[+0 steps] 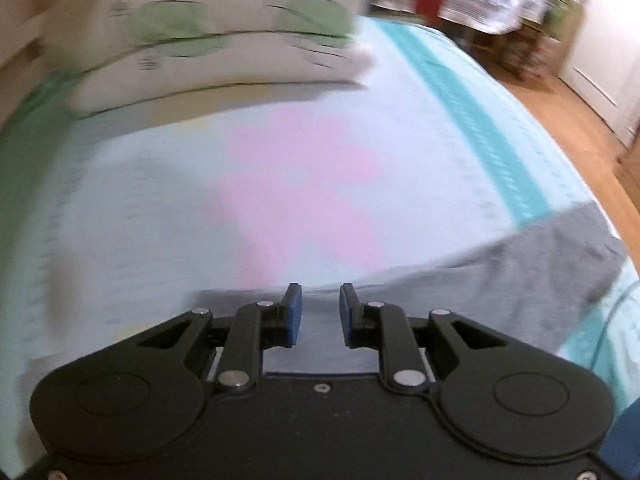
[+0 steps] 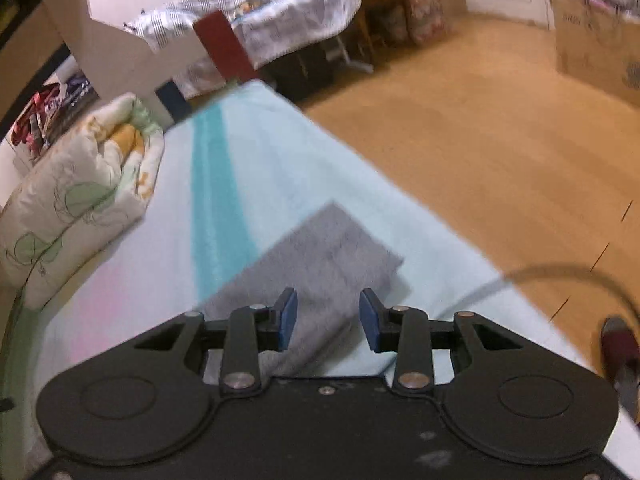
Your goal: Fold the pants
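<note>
Grey pants lie flat on the bed, stretching to the right in the left wrist view. My left gripper is open and empty, hovering just above the pants' near edge. In the right wrist view the pants lie as a grey strip toward the bed's right edge. My right gripper is open and empty, above the near part of the pants. Both views are blurred by motion.
The bed has a pale blue sheet with a teal stripe and a pink patch. A folded floral quilt lies at the head. Wooden floor is to the right, with a cardboard box and a cable.
</note>
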A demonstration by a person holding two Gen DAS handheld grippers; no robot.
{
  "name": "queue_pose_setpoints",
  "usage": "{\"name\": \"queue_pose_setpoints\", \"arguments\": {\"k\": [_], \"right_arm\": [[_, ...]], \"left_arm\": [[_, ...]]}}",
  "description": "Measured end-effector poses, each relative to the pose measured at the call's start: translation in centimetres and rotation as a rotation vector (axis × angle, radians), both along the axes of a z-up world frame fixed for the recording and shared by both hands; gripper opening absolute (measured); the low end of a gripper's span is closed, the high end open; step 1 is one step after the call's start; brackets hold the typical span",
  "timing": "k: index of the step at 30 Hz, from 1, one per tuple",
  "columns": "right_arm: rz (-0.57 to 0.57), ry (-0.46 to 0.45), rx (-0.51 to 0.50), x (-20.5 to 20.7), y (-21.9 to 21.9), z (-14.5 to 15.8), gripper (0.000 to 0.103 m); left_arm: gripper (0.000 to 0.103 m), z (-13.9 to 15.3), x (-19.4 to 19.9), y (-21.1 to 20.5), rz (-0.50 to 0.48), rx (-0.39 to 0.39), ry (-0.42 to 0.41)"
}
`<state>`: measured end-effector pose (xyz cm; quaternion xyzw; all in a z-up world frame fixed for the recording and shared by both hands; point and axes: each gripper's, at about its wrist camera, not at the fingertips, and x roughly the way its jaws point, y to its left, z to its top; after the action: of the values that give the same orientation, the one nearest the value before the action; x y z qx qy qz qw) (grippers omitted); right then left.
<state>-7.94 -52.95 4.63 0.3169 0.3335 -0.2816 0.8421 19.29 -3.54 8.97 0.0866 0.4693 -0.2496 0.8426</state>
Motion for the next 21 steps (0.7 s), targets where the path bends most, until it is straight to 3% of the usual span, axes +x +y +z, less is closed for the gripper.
{"name": "queue_pose_setpoints", "arguments": {"k": [4, 9, 12, 15, 18, 21], "right_arm": [[0.086, 0.047, 0.016, 3.5, 1.7, -2.4, 0.038], [0.092, 0.072, 0.070, 5.6, 1.2, -4.3, 0.038], [0.084, 0.074, 0.097, 6.8, 1.0, -5.6, 0.038], [0.060, 0.136, 0.066, 7.6, 0.7, -6.2, 0.036], [0.034, 0.208, 0.053, 7.9, -0.1, -7.7, 0.035], [0.042, 0.188, 0.065, 7.6, -0.3, -8.1, 0.035]], "left_arm": [[0.027, -3.2, -0.8, -5.5, -0.094, -0.047, 0.069], [0.027, -6.9, -1.4, -10.8, -0.166, -0.025, 0.101], [0.028, -8.5, -1.3, -11.2, -0.139, -0.043, 0.132], [0.027, -10.7, 0.2, -12.1, -0.068, 0.064, 0.106], [0.024, -10.7, 0.9, -11.6, -0.010, 0.060, 0.068], [0.022, -9.9, 0.8, -11.4, 0.029, 0.072, 0.069]]}}
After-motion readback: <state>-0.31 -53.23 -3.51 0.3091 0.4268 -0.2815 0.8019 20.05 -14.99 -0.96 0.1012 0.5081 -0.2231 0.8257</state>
